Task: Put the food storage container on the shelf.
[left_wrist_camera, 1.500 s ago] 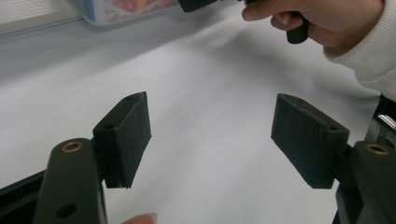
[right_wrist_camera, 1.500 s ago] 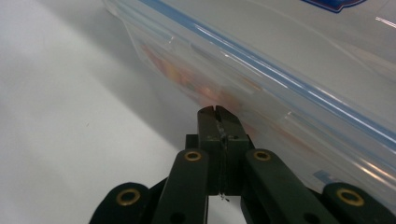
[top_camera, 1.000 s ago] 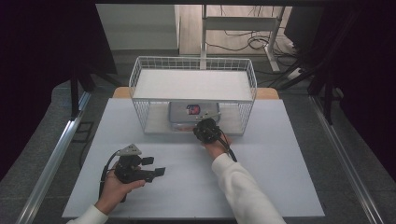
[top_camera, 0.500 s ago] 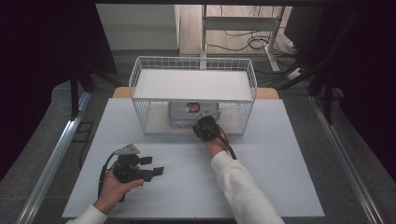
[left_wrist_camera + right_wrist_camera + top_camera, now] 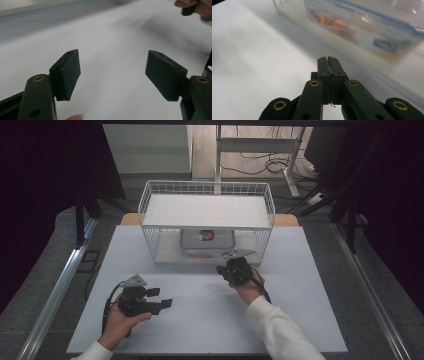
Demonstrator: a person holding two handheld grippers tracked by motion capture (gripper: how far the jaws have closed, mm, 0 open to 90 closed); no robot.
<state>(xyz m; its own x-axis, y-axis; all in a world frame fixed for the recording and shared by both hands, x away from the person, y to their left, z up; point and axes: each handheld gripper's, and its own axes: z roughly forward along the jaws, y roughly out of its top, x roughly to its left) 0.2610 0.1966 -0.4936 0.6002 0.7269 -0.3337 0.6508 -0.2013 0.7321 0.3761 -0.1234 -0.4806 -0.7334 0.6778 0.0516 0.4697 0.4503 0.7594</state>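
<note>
A clear plastic box [image 5: 207, 240] with a colourful label and orange contents sits on the lower level of a white wire rack [image 5: 148, 210] at the back middle of the table. In the right gripper view the box [image 5: 364, 30] lies blurred just ahead and to the right of the jaws. My right gripper [image 5: 225, 268] hovers in front of the rack's right half; its jaws [image 5: 328, 60] are pressed together with nothing between them. My left gripper [image 5: 161, 297] rests near the front left of the table, pointing right, wide open and empty [image 5: 113, 72].
The white table top [image 5: 200, 320] stretches between the two hands. The rack's upper tray has a white liner. The other hand [image 5: 192, 6] appears at the top right of the left gripper view. A metal rail [image 5: 55, 290] runs along the table's left side.
My right gripper has drawn back a little from the rack toward the person and to the right, still shut. The left gripper has barely moved.
</note>
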